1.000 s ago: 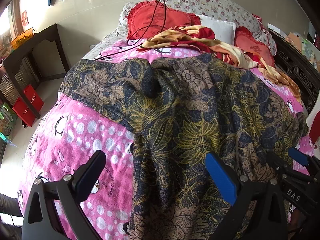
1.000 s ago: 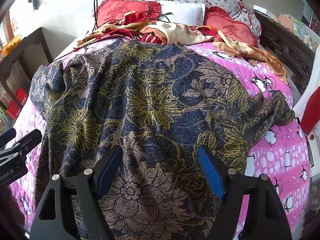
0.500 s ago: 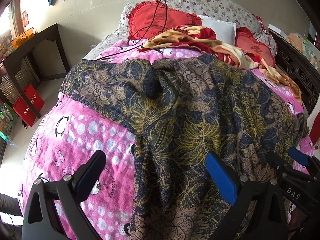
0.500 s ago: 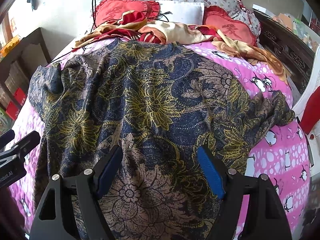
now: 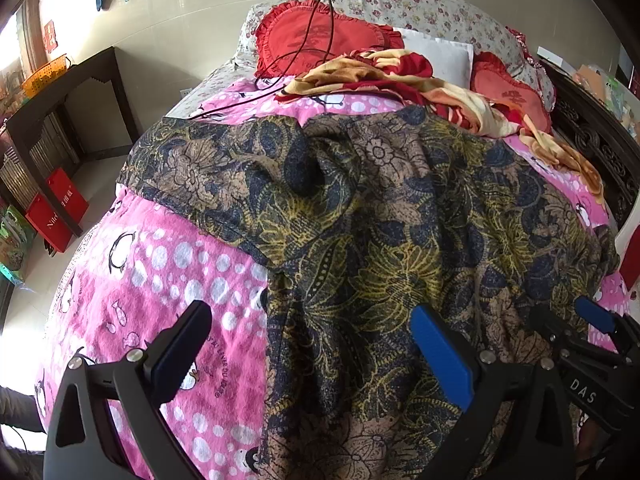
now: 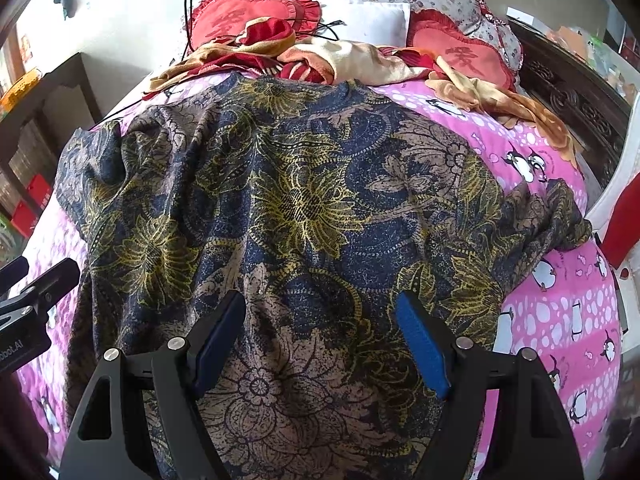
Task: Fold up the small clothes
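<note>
Shirt (image 6: 304, 208) in dark blue, tan and yellow floral print lies spread across the pink penguin-print blanket (image 5: 160, 280) on the bed, its collar end toward the red heart-shaped cushions (image 6: 256, 16) and the rumpled red-and-gold cloth (image 5: 384, 76) at the head. One sleeve reaches to the bed's left edge, the other bunches at the right edge. The left gripper (image 5: 316, 344) hangs wide apart over the shirt's near left side edge, holding nothing. The right gripper (image 6: 320, 332) is likewise spread wide above the shirt's lower middle, holding nothing.
</note>
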{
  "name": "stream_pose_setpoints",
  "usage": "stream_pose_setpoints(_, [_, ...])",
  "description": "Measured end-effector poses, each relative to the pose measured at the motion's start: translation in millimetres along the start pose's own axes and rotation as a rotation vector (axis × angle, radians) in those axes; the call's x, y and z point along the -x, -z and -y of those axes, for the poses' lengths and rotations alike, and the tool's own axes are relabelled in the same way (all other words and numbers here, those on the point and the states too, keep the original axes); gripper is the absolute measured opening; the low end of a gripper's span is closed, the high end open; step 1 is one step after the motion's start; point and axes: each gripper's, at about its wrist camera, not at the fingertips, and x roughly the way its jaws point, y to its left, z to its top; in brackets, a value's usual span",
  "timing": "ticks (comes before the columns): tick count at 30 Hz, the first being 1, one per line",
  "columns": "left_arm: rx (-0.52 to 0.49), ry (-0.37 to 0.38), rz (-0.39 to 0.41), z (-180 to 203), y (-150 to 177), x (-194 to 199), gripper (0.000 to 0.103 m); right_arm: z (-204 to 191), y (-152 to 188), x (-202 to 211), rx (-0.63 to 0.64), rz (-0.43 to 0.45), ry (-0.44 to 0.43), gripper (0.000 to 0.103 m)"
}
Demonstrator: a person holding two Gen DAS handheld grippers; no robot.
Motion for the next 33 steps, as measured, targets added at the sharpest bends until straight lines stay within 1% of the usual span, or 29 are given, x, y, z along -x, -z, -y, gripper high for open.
stream_pose_setpoints(15, [-0.004,-0.008,0.001,-2,0,-4,0.102,-4,1,-5,0.009,-0.011,-0.005,0.072])
stream_pose_setpoints(21, [0.022,-0.009,-0.019,-9,-2,-8,0.102,-3,1,-8,0.002,-0.018,-0.007,0.072])
stream_pose_setpoints(33, [0.012,-0.016,-0.035,-8,-2,-8,0.102,-9,1,-9,0.013,-0.027,-0.007,0.072])
